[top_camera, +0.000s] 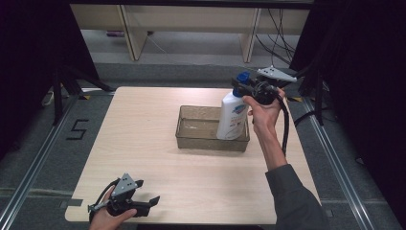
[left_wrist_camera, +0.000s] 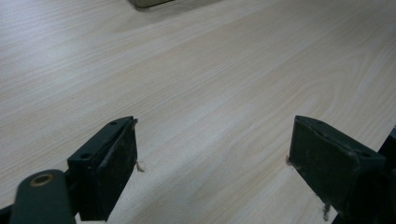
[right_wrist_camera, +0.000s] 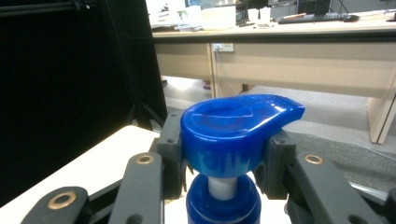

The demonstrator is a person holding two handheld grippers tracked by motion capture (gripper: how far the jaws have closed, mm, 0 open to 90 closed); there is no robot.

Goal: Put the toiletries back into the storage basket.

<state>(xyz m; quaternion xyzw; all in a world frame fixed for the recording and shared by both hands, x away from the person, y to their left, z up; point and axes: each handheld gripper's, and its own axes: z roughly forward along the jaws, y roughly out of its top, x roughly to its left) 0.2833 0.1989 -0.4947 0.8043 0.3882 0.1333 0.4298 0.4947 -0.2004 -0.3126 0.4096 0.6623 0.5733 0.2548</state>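
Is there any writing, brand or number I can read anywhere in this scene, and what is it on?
"5": black mark on the grey floor left of the table.
Label on the white pump bottle, which stands in the clear bin: a blue and red logo, too small and blurred to read.
Blue pump head, held between the right gripper fingers: no lettering that I can make out.

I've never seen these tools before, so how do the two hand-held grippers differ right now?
The right hand-held gripper is raised over the clear bin, while the left hand-held gripper sits low at the table's near edge. The right one's jaws clamp the pump bottle's blue pump head; the left one's jaws stand open with nothing between them. Both have black jaws and a grey plate on top.
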